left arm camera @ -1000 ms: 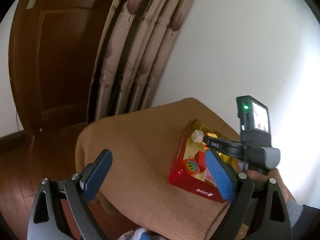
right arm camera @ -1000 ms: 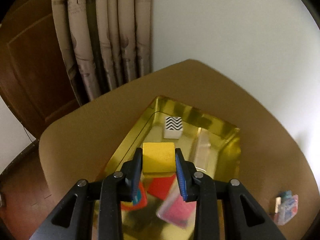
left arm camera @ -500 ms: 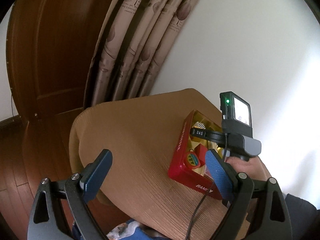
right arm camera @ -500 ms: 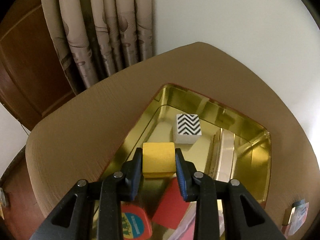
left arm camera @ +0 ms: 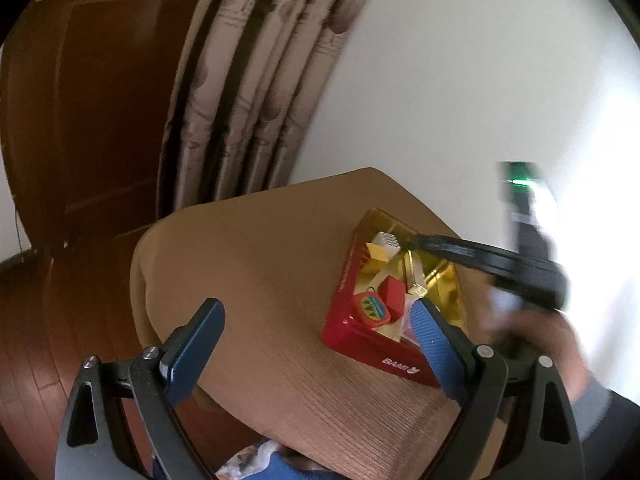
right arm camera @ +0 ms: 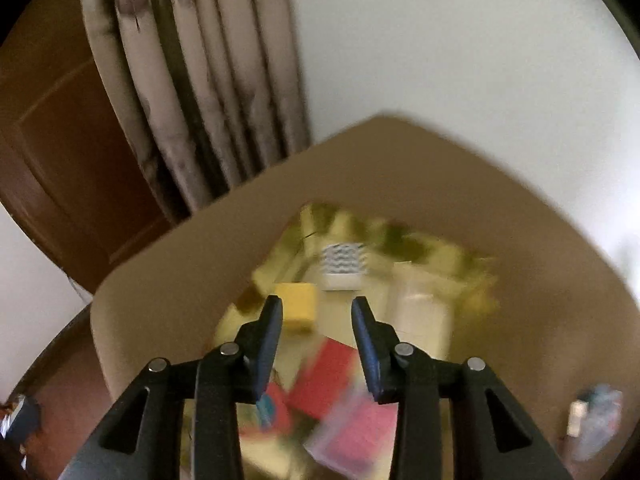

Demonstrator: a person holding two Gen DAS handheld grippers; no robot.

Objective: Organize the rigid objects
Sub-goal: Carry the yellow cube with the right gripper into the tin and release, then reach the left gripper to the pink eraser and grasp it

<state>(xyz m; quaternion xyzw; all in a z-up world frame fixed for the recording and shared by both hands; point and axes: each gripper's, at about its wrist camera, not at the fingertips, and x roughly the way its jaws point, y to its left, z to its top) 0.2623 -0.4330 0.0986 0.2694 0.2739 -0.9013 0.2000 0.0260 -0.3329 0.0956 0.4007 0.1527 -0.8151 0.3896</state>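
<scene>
A red tin (left arm camera: 372, 344) with a gold inside (right arm camera: 472, 280) sits on the brown table. A yellow block (right arm camera: 297, 307) lies in the tin next to a white block with black zigzags (right arm camera: 344, 266); both also show in the left wrist view, yellow (left arm camera: 379, 251) and white (left arm camera: 387, 240). A red block (left arm camera: 391, 293) and a round red piece (left arm camera: 371, 307) lie nearer. My right gripper (right arm camera: 317, 320) is open and empty above the tin, blurred. My left gripper (left arm camera: 316, 344) is open and empty over the table's near side.
The brown table (left arm camera: 256, 264) stands by a white wall, a curtain (left arm camera: 248, 92) and a wooden door (left arm camera: 92, 112). A small clear packet (right arm camera: 596, 420) lies on the table right of the tin. A pink packet (right arm camera: 352, 432) lies in the tin's near end.
My right gripper opened and let go of the yellow block, which now lies in the tin, and has pulled back. The left gripper stayed open, shifting slightly.
</scene>
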